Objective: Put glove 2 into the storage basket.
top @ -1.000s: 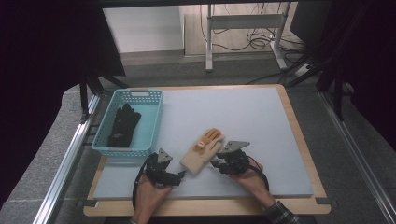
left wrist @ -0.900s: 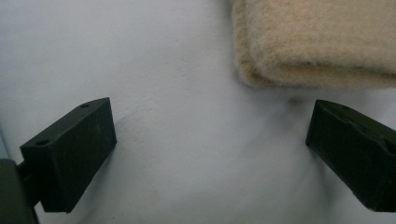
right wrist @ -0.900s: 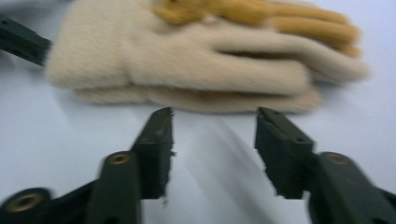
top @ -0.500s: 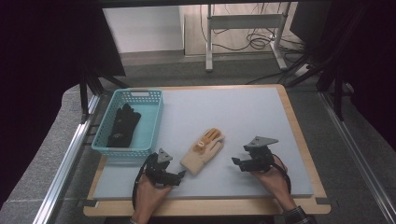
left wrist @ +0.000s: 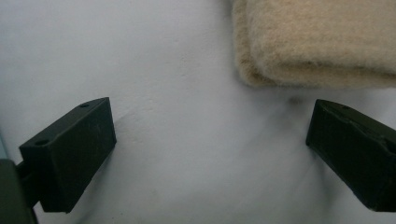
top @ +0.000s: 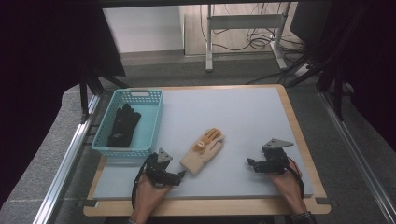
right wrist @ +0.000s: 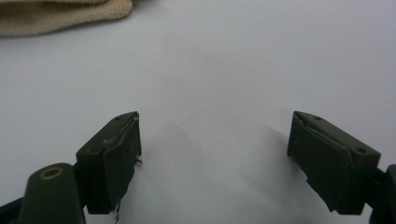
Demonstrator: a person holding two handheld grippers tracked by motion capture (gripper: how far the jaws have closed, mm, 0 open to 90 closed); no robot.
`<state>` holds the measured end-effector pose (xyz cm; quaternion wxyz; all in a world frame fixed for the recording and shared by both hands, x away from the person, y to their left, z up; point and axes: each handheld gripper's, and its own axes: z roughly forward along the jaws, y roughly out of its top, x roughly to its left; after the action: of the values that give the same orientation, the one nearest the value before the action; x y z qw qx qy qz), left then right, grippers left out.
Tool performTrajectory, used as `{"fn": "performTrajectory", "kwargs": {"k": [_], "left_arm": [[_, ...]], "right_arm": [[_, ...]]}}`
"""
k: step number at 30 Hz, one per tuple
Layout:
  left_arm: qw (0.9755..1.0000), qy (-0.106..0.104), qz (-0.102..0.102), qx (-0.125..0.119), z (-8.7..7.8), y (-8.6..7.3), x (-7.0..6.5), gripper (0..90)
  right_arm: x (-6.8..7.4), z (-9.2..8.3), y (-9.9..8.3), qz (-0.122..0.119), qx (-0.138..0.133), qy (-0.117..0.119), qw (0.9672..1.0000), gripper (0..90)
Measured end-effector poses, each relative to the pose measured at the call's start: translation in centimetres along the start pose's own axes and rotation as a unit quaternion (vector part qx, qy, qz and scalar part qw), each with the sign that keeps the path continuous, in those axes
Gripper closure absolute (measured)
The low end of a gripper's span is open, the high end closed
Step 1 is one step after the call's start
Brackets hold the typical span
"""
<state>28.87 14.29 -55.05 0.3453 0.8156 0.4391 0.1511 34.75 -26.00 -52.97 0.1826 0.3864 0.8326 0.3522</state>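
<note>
We see our left gripper [top: 180, 173] at the near edge of the table, its jaws standing apart with nothing between them, right by the cuff end of the beige glove [top: 203, 151]. Our right gripper [top: 252, 163] sits well apart from that glove on its other side; its jaws have just been opening and stand wide over the bare grey mat [top: 243, 116]. The glove lies flat near the middle of the mat, orange fingertips pointing away from us. Farther left, the teal basket [top: 152, 126] holds a black glove [top: 123, 125].
</note>
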Motion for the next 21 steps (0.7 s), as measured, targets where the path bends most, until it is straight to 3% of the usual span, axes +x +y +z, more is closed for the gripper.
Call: {"fn": "performTrajectory", "kwargs": {"k": [7, 17, 21], "left_arm": [[1.0000, -0.002, 0.004, 0.002, 0.0, 0.0, 0.1, 1.8], [0.9995, -0.014, 0.028, 0.010, -0.9, 0.3, 0.1, 3.0], [0.9991, -0.035, 0.024, -0.001, -1.6, 1.2, -0.3, 2.6]], "right_arm": [[0.2, 0.1, -0.1, -0.005, 0.000, -0.005, 1.0000, 16.5], [0.2, 0.1, -0.1, -0.005, -0.001, -0.007, 1.0000, 16.5], [0.2, 0.1, -0.1, -0.005, -0.001, -0.007, 1.0000, 16.5]]}}
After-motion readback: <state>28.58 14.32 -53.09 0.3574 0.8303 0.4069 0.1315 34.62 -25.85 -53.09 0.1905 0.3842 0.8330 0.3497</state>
